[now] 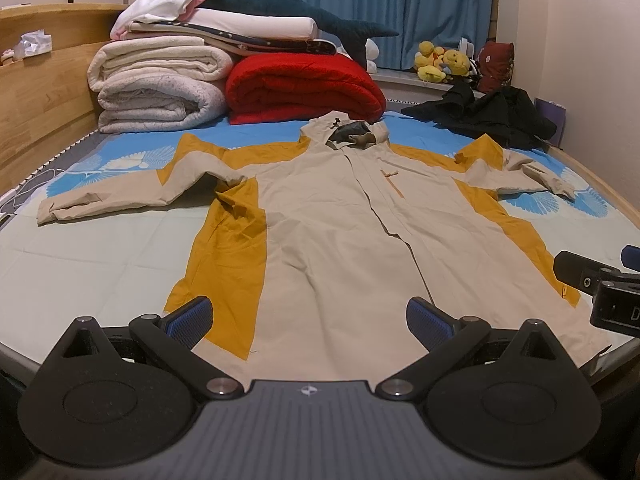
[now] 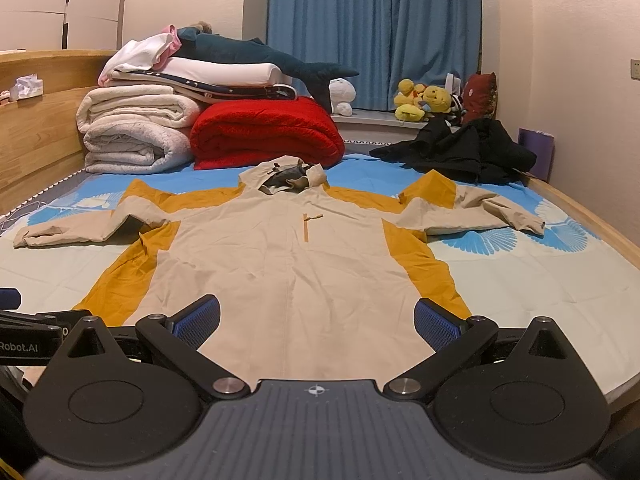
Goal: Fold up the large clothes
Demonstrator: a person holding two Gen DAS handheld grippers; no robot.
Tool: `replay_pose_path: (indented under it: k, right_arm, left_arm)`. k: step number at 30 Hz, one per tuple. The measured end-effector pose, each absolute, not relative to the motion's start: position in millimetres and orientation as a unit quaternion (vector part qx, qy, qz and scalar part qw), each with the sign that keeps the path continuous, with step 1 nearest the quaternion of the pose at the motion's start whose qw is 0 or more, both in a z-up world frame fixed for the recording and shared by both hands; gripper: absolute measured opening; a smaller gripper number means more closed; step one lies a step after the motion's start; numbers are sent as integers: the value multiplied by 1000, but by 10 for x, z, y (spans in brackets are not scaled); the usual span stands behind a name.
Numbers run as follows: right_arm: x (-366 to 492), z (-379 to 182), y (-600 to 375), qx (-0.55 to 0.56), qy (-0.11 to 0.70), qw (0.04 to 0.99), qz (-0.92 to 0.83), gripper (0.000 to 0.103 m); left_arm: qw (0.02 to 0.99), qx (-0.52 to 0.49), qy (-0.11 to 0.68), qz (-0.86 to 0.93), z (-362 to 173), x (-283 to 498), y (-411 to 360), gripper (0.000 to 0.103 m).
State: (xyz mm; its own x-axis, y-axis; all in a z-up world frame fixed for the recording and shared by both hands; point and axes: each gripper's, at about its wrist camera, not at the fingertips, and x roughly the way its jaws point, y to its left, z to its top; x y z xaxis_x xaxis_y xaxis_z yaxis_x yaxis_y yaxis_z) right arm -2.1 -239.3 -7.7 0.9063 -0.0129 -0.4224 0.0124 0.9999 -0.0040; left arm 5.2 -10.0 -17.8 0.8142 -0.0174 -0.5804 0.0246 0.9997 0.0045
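A beige hooded jacket point(image 1: 332, 216) point(image 2: 280, 256) with mustard-yellow side panels lies spread flat, front up, on the bed. Both sleeves are out to the sides and the hood points toward the far end. My left gripper point(image 1: 310, 322) hovers open above the jacket's hem, nothing between its blue pads. My right gripper point(image 2: 318, 322) is likewise open over the hem, a little further right. Part of the right gripper point(image 1: 600, 284) shows at the right edge of the left wrist view.
Folded white blankets point(image 1: 160, 84) and a red blanket point(image 1: 304, 88) are stacked at the bed's far left, with a plush shark point(image 1: 288, 12) on top. A black garment point(image 1: 492, 116) lies at the far right. The wooden headboard point(image 1: 36, 92) runs along the left; plush toys point(image 2: 424, 100) sit on the window ledge.
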Motion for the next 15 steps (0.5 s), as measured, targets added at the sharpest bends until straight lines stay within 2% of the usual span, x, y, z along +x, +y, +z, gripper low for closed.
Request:
replay_pose_path:
  k: [12,15]
  right_arm:
    - [-21,-75,-2374,-2,210,978,-7,101]
    - [-49,0,-2390,-7,172,984,-38,97]
  left_arm:
    - [953,10,301,-14,-171,70,-83,102]
    - [955,28,295,-22,-67,197,49,90]
